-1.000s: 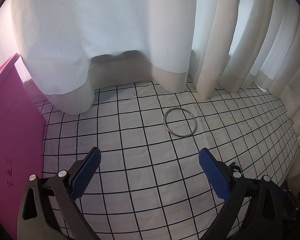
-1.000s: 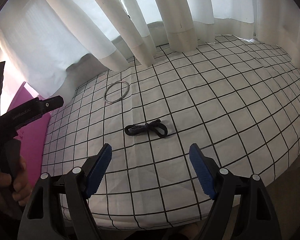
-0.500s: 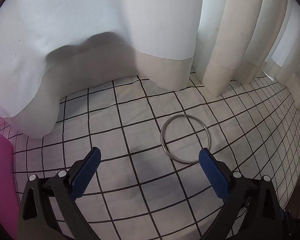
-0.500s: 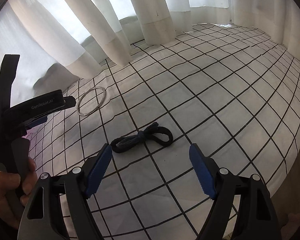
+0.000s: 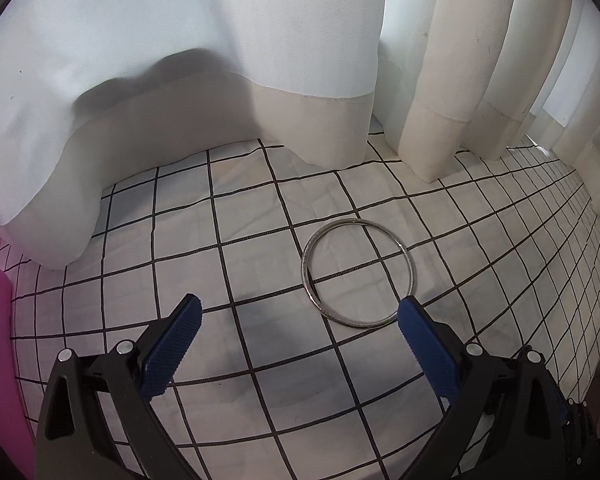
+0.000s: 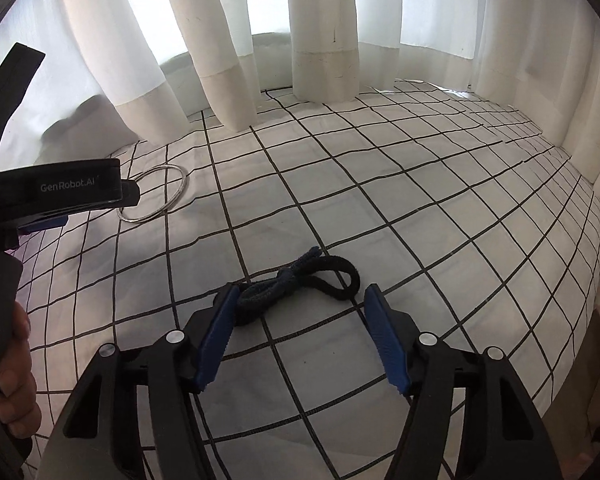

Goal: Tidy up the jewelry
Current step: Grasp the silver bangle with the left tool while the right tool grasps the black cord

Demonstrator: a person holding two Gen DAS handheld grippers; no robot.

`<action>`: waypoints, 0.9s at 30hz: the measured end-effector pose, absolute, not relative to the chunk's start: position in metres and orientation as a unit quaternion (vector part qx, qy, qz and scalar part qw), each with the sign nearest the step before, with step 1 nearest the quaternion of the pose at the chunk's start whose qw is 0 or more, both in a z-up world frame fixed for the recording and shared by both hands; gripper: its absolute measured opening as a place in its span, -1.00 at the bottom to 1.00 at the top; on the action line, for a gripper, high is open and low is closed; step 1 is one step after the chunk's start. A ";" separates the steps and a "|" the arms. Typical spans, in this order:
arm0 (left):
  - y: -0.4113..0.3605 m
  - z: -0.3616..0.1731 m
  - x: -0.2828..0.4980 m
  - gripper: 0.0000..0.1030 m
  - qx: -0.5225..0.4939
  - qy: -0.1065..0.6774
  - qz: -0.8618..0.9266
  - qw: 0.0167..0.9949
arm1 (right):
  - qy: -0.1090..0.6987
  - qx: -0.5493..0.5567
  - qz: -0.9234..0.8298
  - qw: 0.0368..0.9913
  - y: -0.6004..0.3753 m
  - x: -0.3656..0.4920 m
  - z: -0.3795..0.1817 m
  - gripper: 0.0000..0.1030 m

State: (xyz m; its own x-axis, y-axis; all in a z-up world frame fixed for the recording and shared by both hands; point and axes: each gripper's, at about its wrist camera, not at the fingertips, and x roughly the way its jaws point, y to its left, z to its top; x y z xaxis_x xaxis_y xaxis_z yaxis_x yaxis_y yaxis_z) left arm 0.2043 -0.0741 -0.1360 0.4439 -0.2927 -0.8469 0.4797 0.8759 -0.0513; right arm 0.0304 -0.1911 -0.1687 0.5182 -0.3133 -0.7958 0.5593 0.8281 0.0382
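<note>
Left hand-held gripper [image 5: 298, 316], jaws wide, holds nothing; the bangle [image 5: 358, 272] lies flat on the checked tabletop [image 5: 260, 240] by its right finger. Right hand-held gripper [image 6: 300, 312], half open and empty, straddles the black cord [image 6: 300, 278].

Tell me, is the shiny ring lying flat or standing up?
Lying flat. The silver bangle rests on the checked cloth, grid lines showing through its whole hoop, just ahead of the open left gripper.

Right gripper [image 6: 298, 300] spread wide around black cord [image 6: 300, 280] on checked cloth [image 6: 420, 208].
</note>
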 end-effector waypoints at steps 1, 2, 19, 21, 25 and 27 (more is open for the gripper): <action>-0.075 -0.137 0.204 0.87 0.097 0.476 -0.228 0.844 | 0.419 0.145 -0.254 0.860 -0.194 0.030 -0.168 -0.30; -0.076 -0.137 0.205 0.87 0.094 0.477 -0.228 0.844 | 0.418 0.146 -0.254 0.860 -0.198 0.029 -0.168 -0.56; -0.115 -0.146 0.212 0.88 0.113 0.476 -0.218 0.845 | 0.429 0.164 -0.219 0.861 -0.233 0.039 -0.168 -0.82; -0.116 -0.143 0.212 0.88 0.107 0.476 -0.222 0.844 | 0.429 0.165 -0.217 0.861 -0.235 0.040 -0.168 -0.82; -0.124 -0.138 0.211 0.88 0.117 0.469 -0.229 0.845 | 0.429 0.166 -0.218 0.861 -0.237 0.042 -0.167 -0.59; -0.127 -0.140 0.213 0.88 0.122 0.471 -0.229 0.843 | 0.429 0.165 -0.219 0.861 -0.238 0.043 -0.167 -0.57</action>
State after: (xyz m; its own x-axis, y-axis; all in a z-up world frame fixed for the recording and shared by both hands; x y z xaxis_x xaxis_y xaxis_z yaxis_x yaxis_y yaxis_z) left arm 0.2131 -0.1273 -0.1400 0.4523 -0.2712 -0.8496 0.5011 0.8653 -0.0095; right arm 0.0435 -0.2382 -0.1672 0.5364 -0.2358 -0.8104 0.5184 0.8497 0.0959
